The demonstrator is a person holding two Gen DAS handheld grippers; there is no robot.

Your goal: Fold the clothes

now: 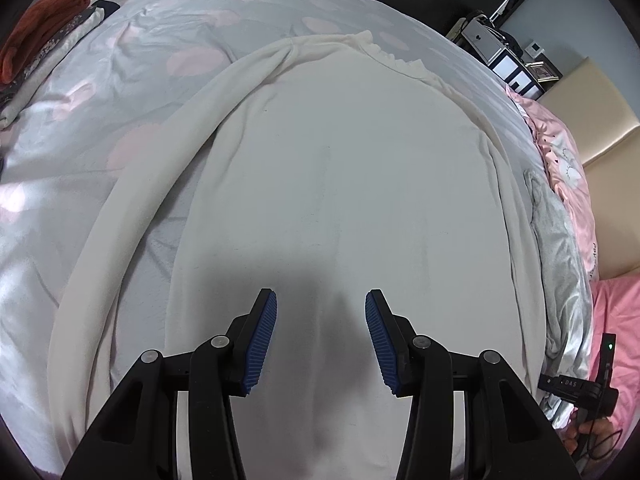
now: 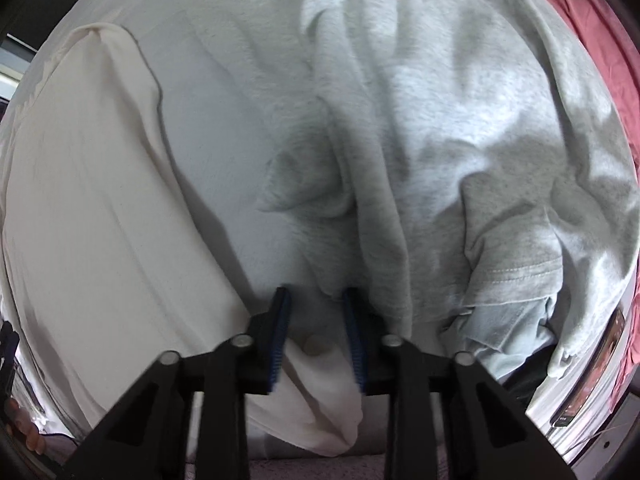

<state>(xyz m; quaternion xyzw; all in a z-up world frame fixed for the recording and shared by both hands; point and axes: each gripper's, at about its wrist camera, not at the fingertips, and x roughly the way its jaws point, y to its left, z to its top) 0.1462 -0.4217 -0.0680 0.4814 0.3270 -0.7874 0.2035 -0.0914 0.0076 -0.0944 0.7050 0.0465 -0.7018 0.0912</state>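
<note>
A: Two grippers logged. Left gripper point(image 1: 321, 312) hovers low over the hem end of the cream top point(image 1: 340, 200), jaws spread wide, nothing between the blue pads point(image 1: 262, 340). Its shadow falls on the cloth directly below.

B: And the right one?

A: Right gripper point(image 2: 316, 320) is partly closed, with cream fabric, likely the sleeve end point(image 2: 320, 364), bunched between its fingers. Can't confirm the pads actually pinch it; a gap shows on either side.

B: Lay of the garment?

A: Spread flat on the grey bedcover point(image 1: 132, 80). Long axis runs straight away from the left gripper: hem near, ruffled collar point(image 1: 394, 58) far. One long sleeve point(image 1: 132, 208) curves down its left edge.

B: So which hand leads?

A: Judgement only: the right is nearer the sleeve and would carry it leftward, across the body. The left sits centred on the hem, placed to pin it or later lift it toward the collar.

B: Clutter?

A: Crumpled grey garment point(image 2: 460, 140) just beside the right gripper; further off, pink bedding point(image 1: 568, 168), and folded clothes point(image 1: 48, 40) at the far left.
</note>
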